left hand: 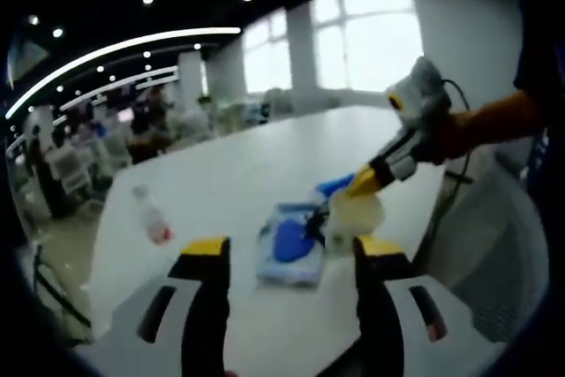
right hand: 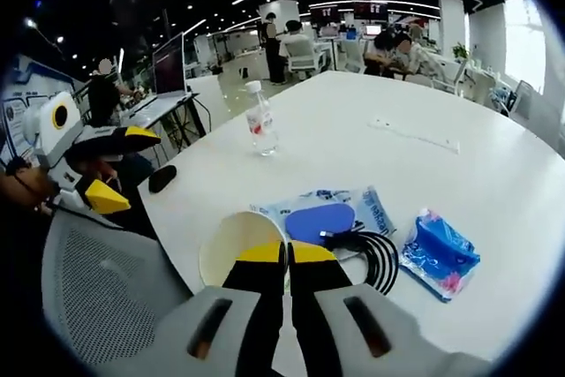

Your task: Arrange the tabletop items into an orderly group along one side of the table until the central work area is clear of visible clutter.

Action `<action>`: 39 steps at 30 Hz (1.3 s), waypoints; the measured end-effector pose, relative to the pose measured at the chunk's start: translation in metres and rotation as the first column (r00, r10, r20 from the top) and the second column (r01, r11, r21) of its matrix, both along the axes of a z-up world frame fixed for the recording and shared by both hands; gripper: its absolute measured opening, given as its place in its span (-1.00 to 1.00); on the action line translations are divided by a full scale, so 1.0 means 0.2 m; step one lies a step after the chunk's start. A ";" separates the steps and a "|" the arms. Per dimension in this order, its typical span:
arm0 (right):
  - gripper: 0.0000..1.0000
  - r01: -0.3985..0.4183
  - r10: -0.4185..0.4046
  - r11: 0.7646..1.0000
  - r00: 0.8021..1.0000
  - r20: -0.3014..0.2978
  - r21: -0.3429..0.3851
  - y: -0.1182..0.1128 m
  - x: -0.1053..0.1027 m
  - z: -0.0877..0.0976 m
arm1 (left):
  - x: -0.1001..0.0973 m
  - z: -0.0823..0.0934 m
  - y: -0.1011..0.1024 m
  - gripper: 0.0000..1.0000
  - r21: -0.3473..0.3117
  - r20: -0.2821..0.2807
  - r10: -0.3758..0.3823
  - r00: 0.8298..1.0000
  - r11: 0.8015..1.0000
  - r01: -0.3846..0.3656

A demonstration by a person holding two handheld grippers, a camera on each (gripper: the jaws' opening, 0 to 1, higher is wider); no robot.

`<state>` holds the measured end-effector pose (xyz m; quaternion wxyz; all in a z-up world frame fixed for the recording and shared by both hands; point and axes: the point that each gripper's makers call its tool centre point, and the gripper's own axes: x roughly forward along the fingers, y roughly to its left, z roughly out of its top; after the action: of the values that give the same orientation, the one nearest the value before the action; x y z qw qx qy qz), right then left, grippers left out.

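Observation:
My right gripper [right hand: 287, 253] is shut on the rim of a cream paper cup [right hand: 231, 246] at the near table edge. In the left gripper view the same gripper [left hand: 357, 192] reaches in from the right onto that cup [left hand: 355, 215]. Beside the cup lies a blue-and-white wipes pack [right hand: 366, 203] with a blue oval item [right hand: 320, 221] on top and a coiled black cable [right hand: 378, 260]. A blue pouch [right hand: 439, 253] lies to the right. My left gripper [left hand: 293, 253] hangs open above the table, short of the pack [left hand: 287, 264].
A clear water bottle [right hand: 260, 130] with a red label stands farther out on the white table [right hand: 424, 86]; in the left gripper view the bottle [left hand: 152, 215] stands at left. A black mouse [right hand: 161, 178] sits at the table edge. A grey mesh chair [right hand: 97, 289] is close.

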<state>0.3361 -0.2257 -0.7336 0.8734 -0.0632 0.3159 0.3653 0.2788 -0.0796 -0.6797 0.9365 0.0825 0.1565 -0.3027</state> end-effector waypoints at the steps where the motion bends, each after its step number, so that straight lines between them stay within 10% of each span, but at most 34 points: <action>1: -0.99 -0.001 0.001 1.000 1.000 -0.004 -0.001 0.00 0.00 0.00 | 0.00 0.00 0.01 0.12 -0.002 -0.001 0.009 1.000 1.000 -0.009; 39: -0.99 -0.114 0.118 0.987 0.993 -0.028 0.111 0.12 0.32 0.29 | -0.08 -0.01 0.10 0.99 -0.124 0.069 0.122 0.990 0.986 -0.113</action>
<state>0.3994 -0.2015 -0.6764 0.8473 -0.0271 0.3062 0.4332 0.2622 -0.0592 -0.6817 0.9613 0.0284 0.1069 -0.2524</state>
